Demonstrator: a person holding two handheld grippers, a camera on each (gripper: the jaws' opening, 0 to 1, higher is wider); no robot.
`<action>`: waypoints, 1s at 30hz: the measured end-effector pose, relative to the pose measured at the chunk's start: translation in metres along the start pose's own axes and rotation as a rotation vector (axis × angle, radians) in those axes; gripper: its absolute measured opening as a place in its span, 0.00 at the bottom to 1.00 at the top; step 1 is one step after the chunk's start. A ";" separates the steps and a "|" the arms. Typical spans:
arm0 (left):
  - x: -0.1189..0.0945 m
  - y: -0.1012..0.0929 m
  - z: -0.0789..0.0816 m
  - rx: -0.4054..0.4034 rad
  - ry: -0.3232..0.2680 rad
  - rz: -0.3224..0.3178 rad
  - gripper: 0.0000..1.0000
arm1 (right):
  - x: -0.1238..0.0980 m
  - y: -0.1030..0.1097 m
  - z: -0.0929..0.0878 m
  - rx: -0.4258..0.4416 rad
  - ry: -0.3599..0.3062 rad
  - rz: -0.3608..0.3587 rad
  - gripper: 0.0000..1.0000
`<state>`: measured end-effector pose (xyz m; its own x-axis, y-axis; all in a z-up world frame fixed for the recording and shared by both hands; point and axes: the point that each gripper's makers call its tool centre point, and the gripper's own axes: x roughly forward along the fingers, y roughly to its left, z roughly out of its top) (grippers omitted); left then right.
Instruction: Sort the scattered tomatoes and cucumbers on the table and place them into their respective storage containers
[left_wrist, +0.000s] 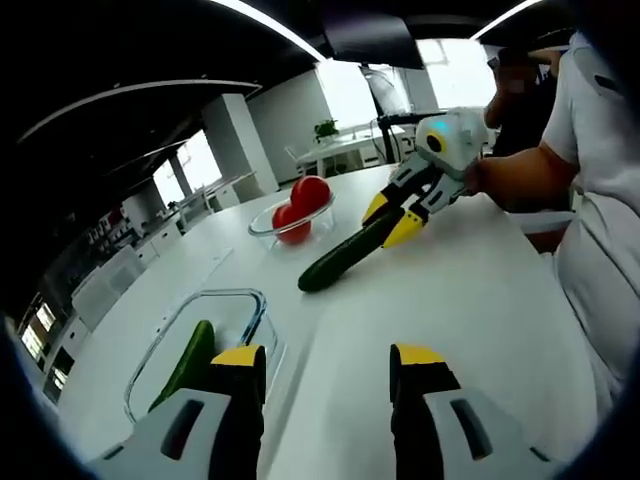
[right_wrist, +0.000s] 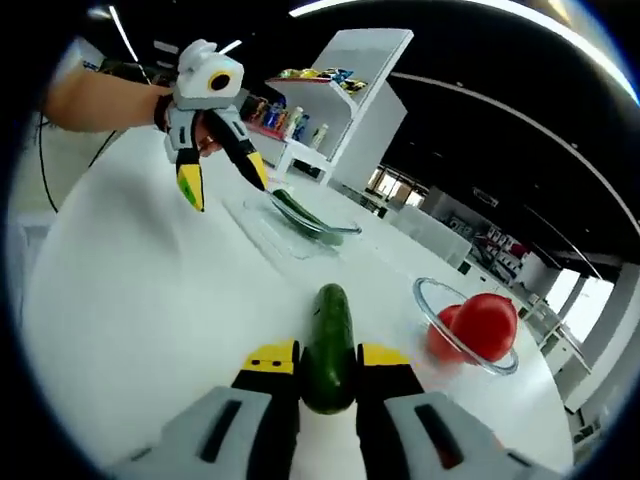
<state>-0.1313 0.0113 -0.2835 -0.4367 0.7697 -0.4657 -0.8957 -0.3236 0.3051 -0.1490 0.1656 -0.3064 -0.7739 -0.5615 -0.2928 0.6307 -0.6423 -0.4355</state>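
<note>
My right gripper (right_wrist: 328, 358) is shut on a dark green cucumber (right_wrist: 330, 345), which sticks out forward between the jaws. In the left gripper view that same right gripper (left_wrist: 400, 215) holds the cucumber (left_wrist: 345, 258) slanting down toward the white table (left_wrist: 470, 290), beside a glass bowl (left_wrist: 262, 228) with two red tomatoes (left_wrist: 310, 192). My left gripper (left_wrist: 328, 360) stands open with nothing between its jaws. It sits near a clear rectangular container (left_wrist: 235, 293) that holds another cucumber (left_wrist: 190, 362). From the right gripper view, the left gripper (right_wrist: 222, 175) hangs open over that container (right_wrist: 270, 235).
The glass bowl (right_wrist: 425, 295) with tomatoes (right_wrist: 485, 325) sits right of the held cucumber. A person in white (left_wrist: 600, 200) stands at the table's right side. A white shelf unit (right_wrist: 350, 90) and desks stand beyond the table. Bare tabletop (right_wrist: 130, 290) spreads out on the left.
</note>
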 end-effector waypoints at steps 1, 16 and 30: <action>0.000 0.000 0.000 0.000 0.001 -0.001 0.50 | 0.000 -0.002 -0.002 0.013 0.001 0.001 0.19; 0.004 -0.004 -0.004 0.008 0.012 0.001 0.48 | 0.001 0.000 -0.013 0.067 0.017 0.042 0.19; 0.007 -0.004 -0.008 0.007 0.019 0.021 0.47 | 0.005 -0.002 -0.029 0.136 0.077 0.055 0.21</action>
<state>-0.1320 0.0137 -0.2948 -0.4569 0.7521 -0.4749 -0.8857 -0.3356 0.3208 -0.1554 0.1795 -0.3318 -0.7365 -0.5598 -0.3796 0.6704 -0.6790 -0.2993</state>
